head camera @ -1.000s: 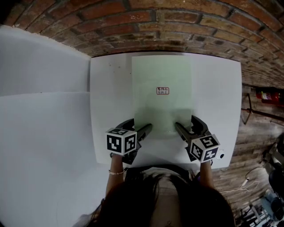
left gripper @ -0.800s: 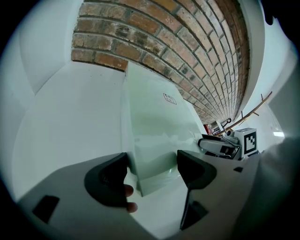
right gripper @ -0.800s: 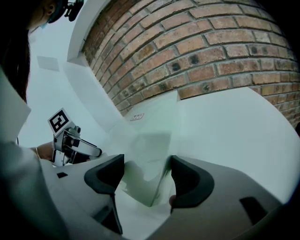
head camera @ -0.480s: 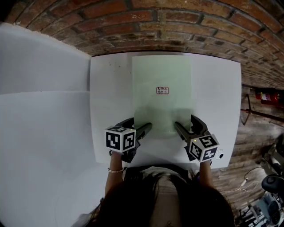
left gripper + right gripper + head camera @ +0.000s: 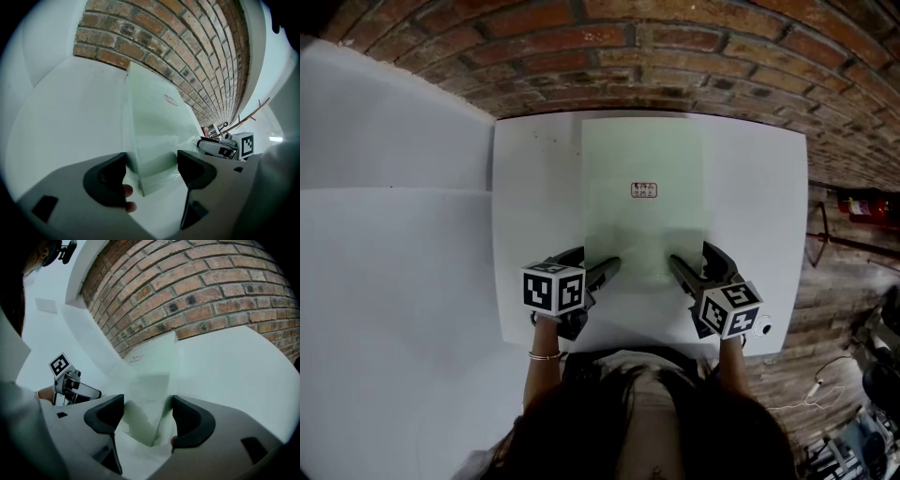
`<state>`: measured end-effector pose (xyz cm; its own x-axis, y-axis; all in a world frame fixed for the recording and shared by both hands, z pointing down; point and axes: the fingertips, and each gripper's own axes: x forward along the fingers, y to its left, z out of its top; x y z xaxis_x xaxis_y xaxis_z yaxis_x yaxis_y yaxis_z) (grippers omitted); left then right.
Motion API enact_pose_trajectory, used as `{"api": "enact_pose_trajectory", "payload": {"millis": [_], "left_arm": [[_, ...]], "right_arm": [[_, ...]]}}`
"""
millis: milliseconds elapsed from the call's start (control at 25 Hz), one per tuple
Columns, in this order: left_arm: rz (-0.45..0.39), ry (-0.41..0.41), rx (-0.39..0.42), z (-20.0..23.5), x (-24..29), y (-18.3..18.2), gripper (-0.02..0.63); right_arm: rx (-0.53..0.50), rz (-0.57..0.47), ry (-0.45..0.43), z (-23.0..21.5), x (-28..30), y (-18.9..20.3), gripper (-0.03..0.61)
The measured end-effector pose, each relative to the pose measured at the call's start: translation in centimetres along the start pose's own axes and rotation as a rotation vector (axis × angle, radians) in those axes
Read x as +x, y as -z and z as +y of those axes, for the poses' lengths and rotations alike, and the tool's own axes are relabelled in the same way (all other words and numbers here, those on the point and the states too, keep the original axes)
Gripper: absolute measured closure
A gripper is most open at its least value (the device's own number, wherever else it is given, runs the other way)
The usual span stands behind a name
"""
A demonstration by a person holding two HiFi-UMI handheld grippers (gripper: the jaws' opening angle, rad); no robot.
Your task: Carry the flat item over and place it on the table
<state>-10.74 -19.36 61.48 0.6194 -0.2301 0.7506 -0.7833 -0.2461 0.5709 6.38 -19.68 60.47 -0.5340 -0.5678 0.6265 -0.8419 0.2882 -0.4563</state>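
A pale green, see-through flat sheet (image 5: 644, 197) with a small red-print label (image 5: 644, 190) lies flat on the white table (image 5: 534, 234), its far edge near the brick wall. My left gripper (image 5: 605, 274) stands open at the sheet's near left corner. In the left gripper view that corner of the sheet (image 5: 154, 126) sits between the wide-apart jaws of the left gripper (image 5: 151, 171). At the near right corner my right gripper (image 5: 682, 274) is open too. The right gripper view shows the sheet (image 5: 150, 376) reaching in between the jaws of the right gripper (image 5: 147, 416).
A brick wall (image 5: 675, 56) runs along the table's far edge. White panels (image 5: 394, 234) border the table's left side. Past the right edge lie wooden flooring and a red extinguisher (image 5: 862, 206). The person's body stands at the table's near edge.
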Motion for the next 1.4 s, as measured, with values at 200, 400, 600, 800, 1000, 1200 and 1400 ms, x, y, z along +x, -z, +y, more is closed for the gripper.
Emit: {"api": "enact_pose_trajectory", "payload": {"millis": [200, 400, 600, 800, 1000, 1200, 1400], "left_arm": [[-0.011, -0.001, -0.004, 0.1, -0.1, 0.0, 0.265], [-0.018, -0.004, 0.001, 0.1, -0.3, -0.1, 0.265], [-0.014, -0.011, 0.018, 0.0, -0.5, 0.1, 0.27], [-0.014, -0.016, 0.025, 0.0, -0.7, 0.4, 0.275], [-0.016, -0.018, 0.03, -0.2, -0.8, 0.5, 0.278], [-0.028, -0.021, 0.035, -0.4, -1.2, 0.6, 0.282], [-0.036, -0.033, 0.048, -0.6, -1.8, 0.7, 0.285]], "right_arm": [[0.002, 0.005, 0.009, 0.0, 0.0, 0.0, 0.245], [-0.001, 0.003, 0.024, 0.0, -0.1, -0.1, 0.245], [-0.01, -0.001, 0.042, 0.0, -0.3, -0.2, 0.245], [-0.01, -0.019, 0.044, 0.1, -0.8, -0.5, 0.245], [-0.019, -0.021, 0.046, 0.4, -1.0, -0.5, 0.245], [-0.041, -0.026, 0.058, 0.7, -1.4, -0.6, 0.245], [-0.056, -0.044, 0.064, 1.1, -1.9, -0.9, 0.245]]}}
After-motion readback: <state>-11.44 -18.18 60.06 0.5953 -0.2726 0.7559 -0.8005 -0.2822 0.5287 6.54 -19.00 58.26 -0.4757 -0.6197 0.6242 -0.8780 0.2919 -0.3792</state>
